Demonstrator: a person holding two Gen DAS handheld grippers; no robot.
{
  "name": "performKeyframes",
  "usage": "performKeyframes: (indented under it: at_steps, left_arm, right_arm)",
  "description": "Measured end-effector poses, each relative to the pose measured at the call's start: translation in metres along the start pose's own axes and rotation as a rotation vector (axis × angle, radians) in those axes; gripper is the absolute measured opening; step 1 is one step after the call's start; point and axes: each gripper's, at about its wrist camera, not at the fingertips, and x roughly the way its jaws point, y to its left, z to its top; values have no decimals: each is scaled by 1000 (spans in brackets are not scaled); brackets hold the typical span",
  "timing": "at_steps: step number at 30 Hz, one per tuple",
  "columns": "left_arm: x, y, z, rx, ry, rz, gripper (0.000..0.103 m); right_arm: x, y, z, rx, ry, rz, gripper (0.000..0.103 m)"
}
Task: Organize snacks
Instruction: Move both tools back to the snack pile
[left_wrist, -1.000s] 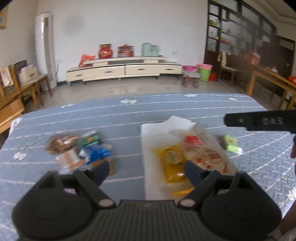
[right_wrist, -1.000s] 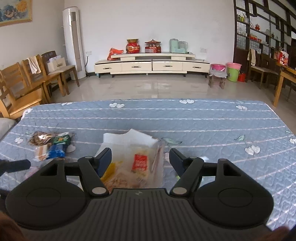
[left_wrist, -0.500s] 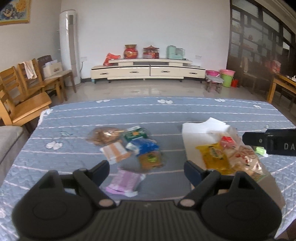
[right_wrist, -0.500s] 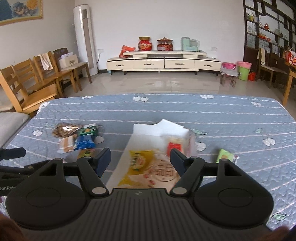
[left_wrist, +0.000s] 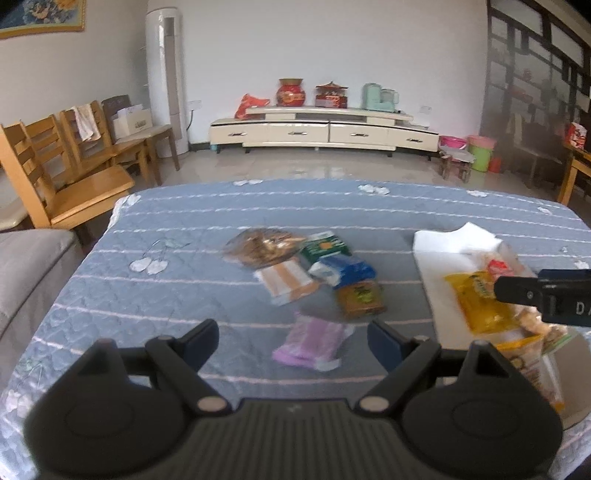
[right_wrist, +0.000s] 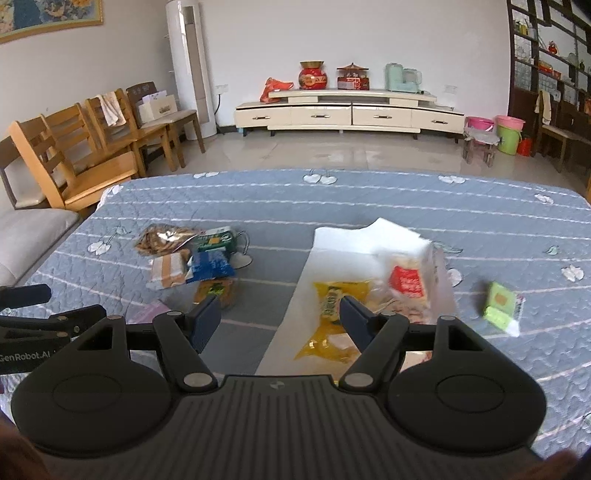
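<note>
Green packet (right_wrist: 501, 307) right of the bag (right_wrist: 369, 254) shows only to your right gripper (right_wrist: 279, 321). Purple packet (left_wrist: 308, 341) lies clear only under your left gripper (left_wrist: 291, 345). Both jaws gape wide, empty.

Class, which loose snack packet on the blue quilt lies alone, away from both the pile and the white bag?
The light green packet, lying alone right of the white bag; the other loose packets cluster left.
</note>
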Motion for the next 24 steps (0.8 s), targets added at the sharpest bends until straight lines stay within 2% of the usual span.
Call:
performKeyframes:
  at_steps: [9, 22, 24]
  left_arm:
    - [22, 18, -11, -15, 57, 16, 88]
    - [100, -3, -17, 34, 178, -88, 88]
    - [109, -7, -17, 42, 183, -97, 85]
  right_arm:
    - [23, 11, -10, -28, 49, 10, 89]
    - [42, 18, -24, -33, 68, 21, 92]
    - [46, 18, -23, -28, 74, 24, 92]
